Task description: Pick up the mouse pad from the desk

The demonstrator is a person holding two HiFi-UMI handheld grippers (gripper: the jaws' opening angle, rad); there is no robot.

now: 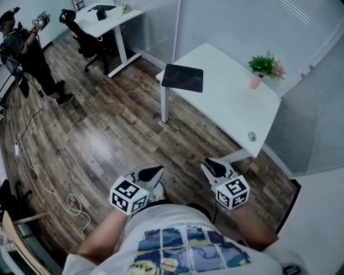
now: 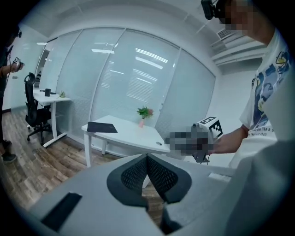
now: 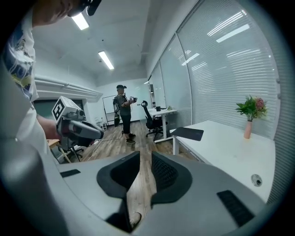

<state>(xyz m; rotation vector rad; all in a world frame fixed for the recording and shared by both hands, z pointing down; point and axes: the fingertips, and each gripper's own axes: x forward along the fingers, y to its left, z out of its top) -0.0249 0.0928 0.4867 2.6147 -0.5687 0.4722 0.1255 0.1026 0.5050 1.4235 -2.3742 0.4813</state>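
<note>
The dark mouse pad (image 1: 183,77) lies flat at the far left corner of the white desk (image 1: 231,107), well ahead of both grippers. Close to my body and over the wooden floor, my left gripper (image 1: 152,173) is shut, its pad tips touching and nothing between them. Beside it my right gripper (image 1: 214,167) is open, a narrow gap of floor showing between its pads. In the left gripper view the mouse pad (image 2: 102,127) sits at the desk's near corner. The right gripper view has the mouse pad (image 3: 187,133) at the right of its jaws.
A small plant in a pink vase (image 1: 262,70) stands at the desk's far right corner, and a round grommet (image 1: 251,136) sits near its front edge. Another person (image 1: 32,56) stands at the far left by a second desk (image 1: 105,16) and a black chair (image 1: 80,32). A white cable (image 1: 48,182) trails on the floor.
</note>
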